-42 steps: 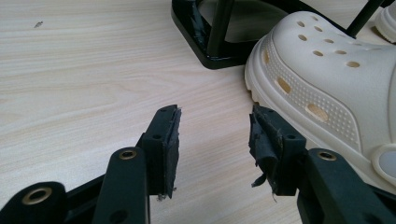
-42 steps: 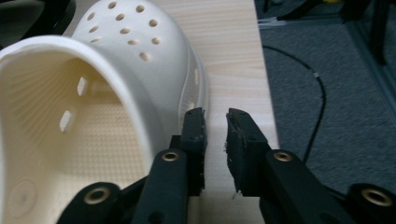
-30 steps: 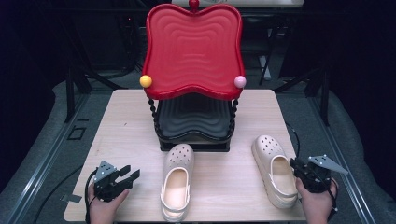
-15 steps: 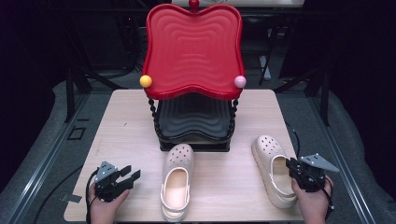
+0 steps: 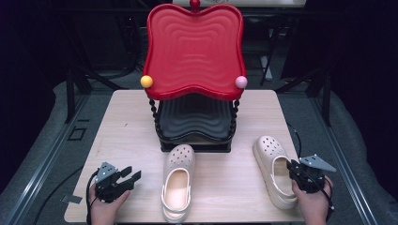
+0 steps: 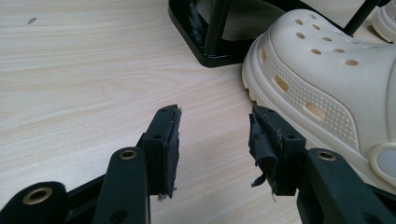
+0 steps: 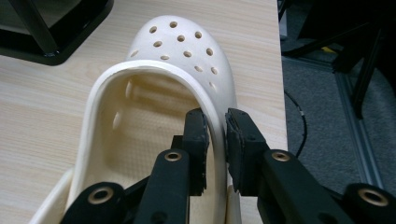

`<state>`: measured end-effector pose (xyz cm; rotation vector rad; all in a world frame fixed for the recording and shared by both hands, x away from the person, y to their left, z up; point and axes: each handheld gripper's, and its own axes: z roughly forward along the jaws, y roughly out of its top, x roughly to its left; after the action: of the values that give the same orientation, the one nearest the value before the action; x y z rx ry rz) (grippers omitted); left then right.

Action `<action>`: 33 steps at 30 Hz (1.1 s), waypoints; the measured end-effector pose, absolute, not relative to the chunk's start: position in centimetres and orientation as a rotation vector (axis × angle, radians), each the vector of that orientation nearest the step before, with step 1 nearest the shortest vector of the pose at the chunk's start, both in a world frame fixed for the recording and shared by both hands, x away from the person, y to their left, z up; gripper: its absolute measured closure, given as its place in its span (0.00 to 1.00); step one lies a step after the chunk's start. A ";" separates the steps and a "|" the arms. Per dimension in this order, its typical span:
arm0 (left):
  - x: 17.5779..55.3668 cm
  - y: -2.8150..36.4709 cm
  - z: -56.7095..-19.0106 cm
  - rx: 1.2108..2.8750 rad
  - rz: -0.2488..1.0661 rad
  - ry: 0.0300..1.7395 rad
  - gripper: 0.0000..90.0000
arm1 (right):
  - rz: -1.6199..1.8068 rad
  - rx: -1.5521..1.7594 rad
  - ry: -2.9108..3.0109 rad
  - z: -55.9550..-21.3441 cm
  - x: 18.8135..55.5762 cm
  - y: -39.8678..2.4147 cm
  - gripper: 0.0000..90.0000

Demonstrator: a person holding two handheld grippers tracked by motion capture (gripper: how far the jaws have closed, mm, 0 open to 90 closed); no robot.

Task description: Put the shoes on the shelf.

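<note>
Two cream perforated clogs lie on the wooden table (image 5: 131, 122). The left clog (image 5: 178, 180) points toward the rack; my left gripper (image 5: 133, 174) rests on the table to its left, open, nothing between its jaws. In the left gripper view that gripper (image 6: 215, 140) stands open beside the clog's toe (image 6: 322, 70). The right clog (image 5: 272, 164) lies near the table's right edge. My right gripper (image 5: 292, 171) is shut on its outer side wall. In the right gripper view the jaws of this gripper (image 7: 215, 140) straddle the wall of the clog (image 7: 177, 51), one inside, one outside.
A two-tier rack stands at the table's middle back, with a tilted red tray (image 5: 195, 51) on top and a black tray (image 5: 195, 117) below. Its black base (image 6: 205, 42) lies just beyond the left clog. The table's right edge and a cable (image 7: 299, 116) run close to the right clog.
My right gripper has edged slightly left onto the right clog's outer wall. The left gripper and both clogs have stayed put.
</note>
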<state>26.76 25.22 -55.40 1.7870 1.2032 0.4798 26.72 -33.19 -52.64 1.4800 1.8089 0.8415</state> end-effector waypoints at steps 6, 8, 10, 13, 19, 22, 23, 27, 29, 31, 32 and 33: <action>26.7 25.2 -55.4 1.786 0.479 1.202 0.59 | 0.797 1.464 1.833 -52.2 26.7 -32.8 0.92; 26.7 25.2 -55.4 1.783 0.482 1.203 0.59 | 0.790 1.467 1.850 -52.0 26.6 -32.6 0.93; 26.7 25.2 -55.4 1.784 0.479 1.203 0.59 | 0.792 1.472 1.865 -51.8 26.4 -32.3 0.93; 26.6 25.3 -55.3 1.781 0.479 1.206 0.59 | 0.790 1.477 1.878 -51.1 25.8 -31.3 0.93; 26.5 25.2 -55.2 1.775 0.480 1.204 0.59 | 0.813 1.468 1.920 -49.4 24.1 -29.9 0.93; 26.5 25.2 -55.2 1.777 0.483 1.202 0.59 | 0.844 1.450 1.934 -49.2 23.4 -29.2 0.93; 26.5 25.2 -55.1 1.776 0.484 1.201 0.59 | 0.858 1.444 1.940 -49.2 23.1 -28.9 0.93; 26.4 25.1 -55.1 1.779 0.482 1.200 0.59 | 0.894 1.400 1.996 -49.1 21.6 -27.1 0.93; 26.4 24.9 -55.1 1.777 0.482 1.193 0.59 | 0.881 1.393 2.011 -49.0 21.5 -26.8 0.93; 26.3 24.8 -55.1 1.785 0.480 1.187 0.59 | 0.916 1.377 2.029 -49.1 21.3 -25.8 0.93; 26.3 24.7 -55.0 1.788 0.478 1.182 0.59 | 0.928 1.368 2.044 -49.1 21.4 -25.3 0.93; 26.2 24.6 -55.1 1.779 0.478 1.181 0.59 | 0.941 1.361 2.058 -49.2 21.4 -24.8 0.93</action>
<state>26.24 24.57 -55.06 1.7793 1.1806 0.4776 21.43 -24.83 -49.17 1.3607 2.0579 0.9415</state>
